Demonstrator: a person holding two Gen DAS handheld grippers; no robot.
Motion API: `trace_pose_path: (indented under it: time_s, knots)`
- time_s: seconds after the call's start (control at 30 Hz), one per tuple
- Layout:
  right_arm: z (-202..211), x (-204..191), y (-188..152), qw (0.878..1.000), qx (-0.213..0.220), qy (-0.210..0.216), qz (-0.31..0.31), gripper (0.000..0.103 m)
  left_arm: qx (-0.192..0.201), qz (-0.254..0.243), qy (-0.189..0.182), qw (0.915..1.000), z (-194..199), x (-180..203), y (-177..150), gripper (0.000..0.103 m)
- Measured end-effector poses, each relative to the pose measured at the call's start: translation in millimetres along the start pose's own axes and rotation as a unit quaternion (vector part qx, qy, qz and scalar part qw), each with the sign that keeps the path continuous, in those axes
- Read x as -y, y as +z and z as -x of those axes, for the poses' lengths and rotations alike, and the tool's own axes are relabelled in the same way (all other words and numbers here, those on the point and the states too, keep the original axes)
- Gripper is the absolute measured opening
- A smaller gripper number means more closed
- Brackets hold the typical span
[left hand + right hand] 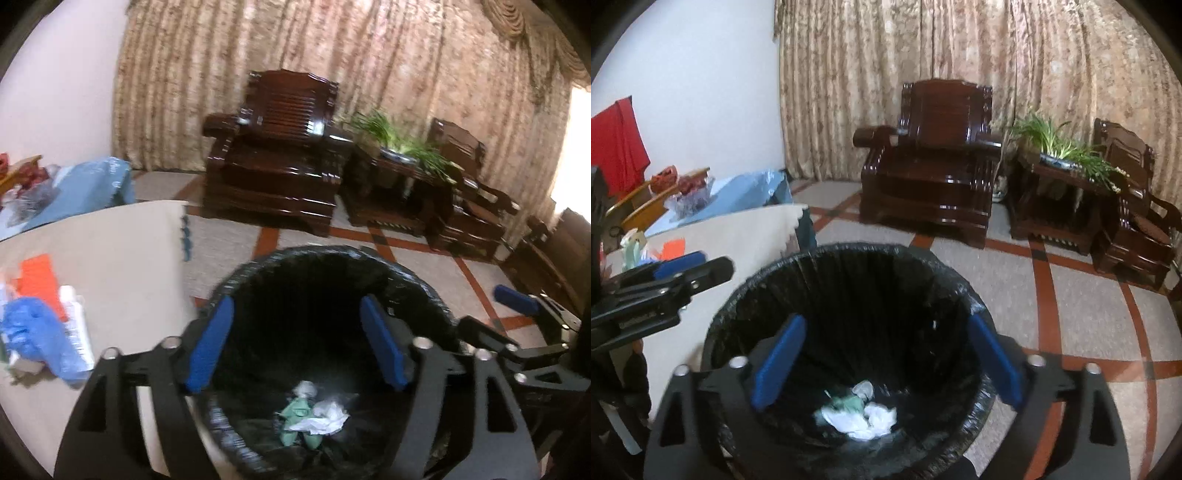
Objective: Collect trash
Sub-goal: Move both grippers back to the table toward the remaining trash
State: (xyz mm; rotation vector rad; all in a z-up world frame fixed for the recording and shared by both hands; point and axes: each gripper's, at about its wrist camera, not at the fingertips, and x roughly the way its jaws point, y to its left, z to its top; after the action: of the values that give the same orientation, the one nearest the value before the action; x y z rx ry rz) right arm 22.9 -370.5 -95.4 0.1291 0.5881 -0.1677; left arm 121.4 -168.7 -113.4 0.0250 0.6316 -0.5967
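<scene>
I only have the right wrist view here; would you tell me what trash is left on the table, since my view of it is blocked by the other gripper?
Observer: In the left wrist view, a crumpled blue glove lies on the table.
Operator: Is anything beside it?
Observer: Yes, an orange paper and a white wrapper lie right by the glove.
Operator: Is the left gripper carrying something?
Observer: No, the left gripper is open and empty over the trash bin.
</scene>
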Motion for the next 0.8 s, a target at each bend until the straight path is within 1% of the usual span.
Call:
trace_pose_path:
  time_s: [0.07,0.1,0.27,0.3,0.37,0.43,0.47,0.57,0.67,0.8]
  knots:
    - [1,-8,5,1.000,0.006,0.012,0.001,0.097,0.009,0.004,0.018,0.9998,11,-11,1,0.083]
    - [0,-13,6,1.000,0.008,0.018,0.002,0.097,0.014,0.008,0.032,0.9994,20,-19,1,0.085]
    - [-6,-49,19,0.998,0.022,0.059,0.010,0.097,0.038,0.016,0.093,0.9948,59,-55,-1,0.087]
    - [-8,-57,21,0.997,0.024,0.067,0.013,0.097,0.044,0.019,0.114,0.9923,69,-65,-2,0.087]
    - [-14,-76,26,0.996,0.027,0.087,0.020,0.097,0.051,0.026,0.140,0.9886,84,-79,-2,0.087]
    - [-19,-95,28,0.994,0.030,0.103,0.030,0.097,0.057,0.037,0.173,0.9825,97,-99,-5,0.087]
    - [-23,-109,30,0.992,0.030,0.114,0.037,0.097,0.058,0.044,0.193,0.9785,104,-111,-8,0.087]
    - [-34,-136,32,0.989,0.028,0.136,0.048,0.097,0.053,0.067,0.228,0.9699,116,-142,-16,0.087]
    - [-47,-164,34,0.986,0.022,0.156,0.058,0.097,0.046,0.086,0.252,0.9628,126,-168,-24,0.087]
    - [-65,-203,30,0.981,0.011,0.180,0.077,0.097,0.044,0.100,0.269,0.9569,134,-195,-33,0.085]
